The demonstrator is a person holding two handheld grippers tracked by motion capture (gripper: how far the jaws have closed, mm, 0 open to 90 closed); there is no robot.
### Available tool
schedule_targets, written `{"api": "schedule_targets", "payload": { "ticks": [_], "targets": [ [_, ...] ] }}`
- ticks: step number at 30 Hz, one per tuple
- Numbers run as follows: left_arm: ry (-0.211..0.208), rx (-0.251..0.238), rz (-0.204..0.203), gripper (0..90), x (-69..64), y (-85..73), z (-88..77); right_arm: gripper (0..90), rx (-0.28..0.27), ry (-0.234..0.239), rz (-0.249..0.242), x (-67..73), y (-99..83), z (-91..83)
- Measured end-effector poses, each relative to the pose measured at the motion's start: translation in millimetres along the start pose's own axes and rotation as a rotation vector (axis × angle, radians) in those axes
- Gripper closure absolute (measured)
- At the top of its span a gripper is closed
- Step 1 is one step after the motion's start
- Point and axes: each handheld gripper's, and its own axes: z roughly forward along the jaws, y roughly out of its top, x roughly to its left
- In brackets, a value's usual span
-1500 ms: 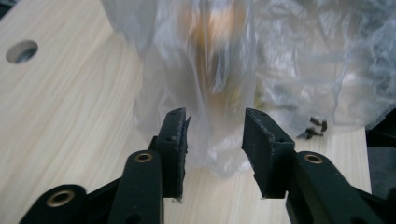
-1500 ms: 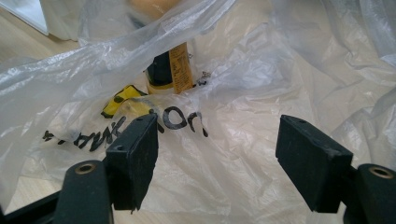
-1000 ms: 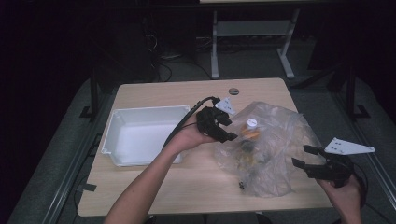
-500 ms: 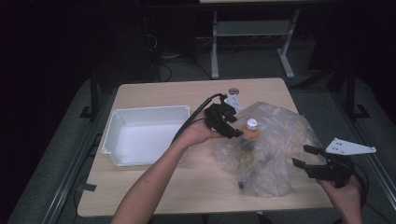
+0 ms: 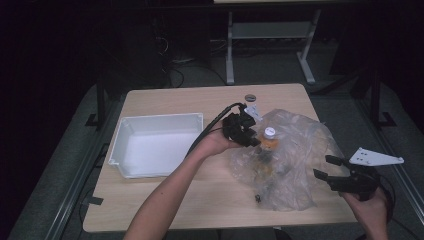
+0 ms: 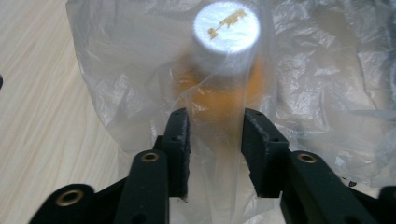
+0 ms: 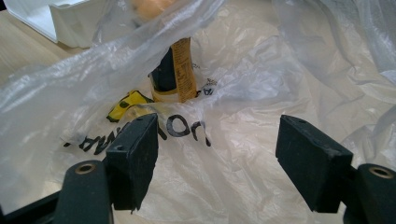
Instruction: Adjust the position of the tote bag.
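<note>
The left gripper (image 6: 212, 140) has just been closing on the plastic bag (image 5: 295, 165) beside the white tray (image 5: 155, 145), film between its jaws. The orange bottle (image 6: 224, 70) stands inside the bag; pinch film only, then lift gently. The right gripper (image 7: 219, 149) waits, jaws apart.

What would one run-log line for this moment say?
left gripper: jaws just closing around bagged bottle | right gripper: open at plastic bag | white tray: empty

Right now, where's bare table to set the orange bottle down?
Free: the wood strip between white tray and plastic bag, the near-left table edge below the tray, and inside the tray. Crowded: the right half, under the bag and both grippers.
</note>
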Motion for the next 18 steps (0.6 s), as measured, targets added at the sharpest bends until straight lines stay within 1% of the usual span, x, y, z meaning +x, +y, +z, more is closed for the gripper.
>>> {"api": "schedule_targets", "payload": {
  "ticks": [4, 6, 7, 11, 15, 16, 17, 18],
  "targets": [
    [0.000, 0.007, 0.011, 77.4, 0.2, -0.7, -0.4, 29.3, -0.002, -0.001, -0.002, 0.3, 0.4, 0.2],
    [0.003, 0.017, 0.022, 80.0, 0.1, -1.1, -1.0, 29.3, 0.002, 0.003, 0.003, 0.1, 0.1, 0.8],
    [0.000, 0.012, 0.017, 81.6, -0.4, -1.7, -0.8, 29.3, 0.004, 0.002, 0.002, 0.1, -0.1, 1.0],
    [0.002, 0.023, 0.025, 88.2, -1.9, -5.5, -0.4, 29.3, 0.001, -0.003, -0.001, 0.5, -0.5, -0.2],
    [0.012, 0.029, 0.015, 88.9, -1.2, -12.2, -0.8, 29.3, 0.002, -0.002, 0.003, -0.2, -1.0, -0.7],
    [0.015, 0.040, 0.025, 89.1, -0.3, -14.3, -1.5, 29.3, 0.003, -0.003, 0.000, 0.0, -1.0, -0.2],
    [0.015, 0.034, 0.010, 89.2, -0.6, -16.8, -1.3, 29.4, 0.004, -0.003, -0.003, 0.4, -0.9, 0.0],
    [0.015, 0.034, 0.005, 89.3, -0.4, -18.4, -1.4, 29.4, 0.005, -0.003, -0.004, 0.8, -0.8, 0.4]
  ]
}}
